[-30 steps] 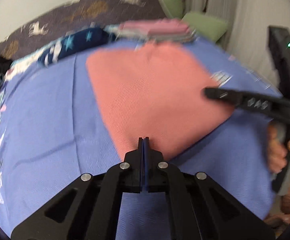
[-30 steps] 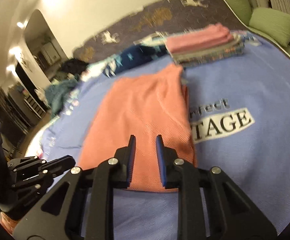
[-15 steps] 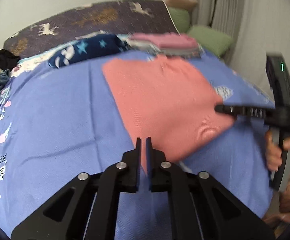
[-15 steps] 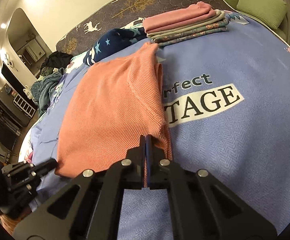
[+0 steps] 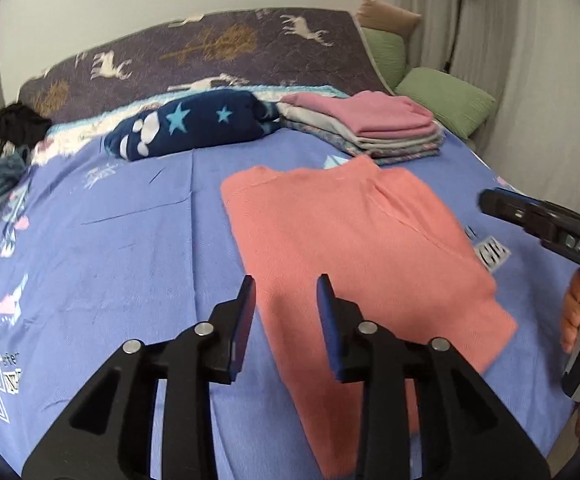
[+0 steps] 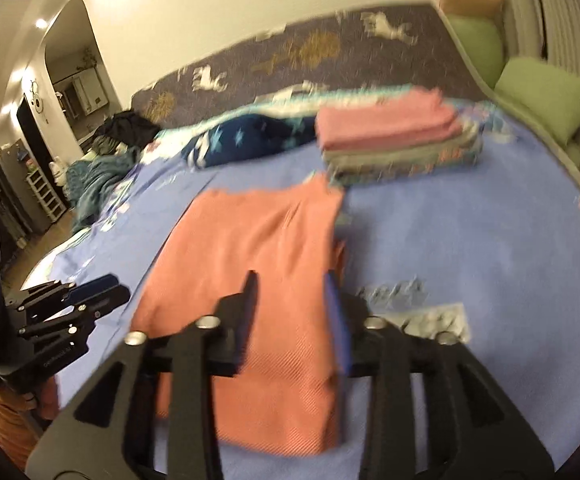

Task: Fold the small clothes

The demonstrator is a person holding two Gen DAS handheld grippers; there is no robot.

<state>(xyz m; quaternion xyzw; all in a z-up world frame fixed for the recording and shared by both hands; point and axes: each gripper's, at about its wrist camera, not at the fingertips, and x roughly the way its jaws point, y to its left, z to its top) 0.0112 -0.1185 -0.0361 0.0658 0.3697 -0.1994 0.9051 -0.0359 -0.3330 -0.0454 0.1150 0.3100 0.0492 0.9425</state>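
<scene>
Bedspread (image 5: pixel 122 248) in periwinkle blue fills the left of the scene, bare but for small printed motifs. On it, at about 1 o'clock from the left tongs (image 5: pixel 286 304), lies the salmon-pink top (image 5: pixel 353 248), folded into a long slab whose long axis runs from the near bed edge toward the headboard at 12 o'clock. The left tongs have just been opening and now stand apart above the slab's near left edge, nothing between them. In the right wrist view the right tongs (image 6: pixel 291 300) have likewise just been opening; they stand apart over the slab's near right edge, clamped on nothing. Both pairs sit about equally close to that near hem, so I judge either could retake it for a fold away toward 12 o'clock. The top looks smooth, fine-ribbed and flat, with a seam line slanting along its right side and a folded-under layer showing along that edge. Beyond its far end, at 1 o'clock, sits a stack of folded clothes (image 5: pixel 373 128), pink piece uppermost.
</scene>
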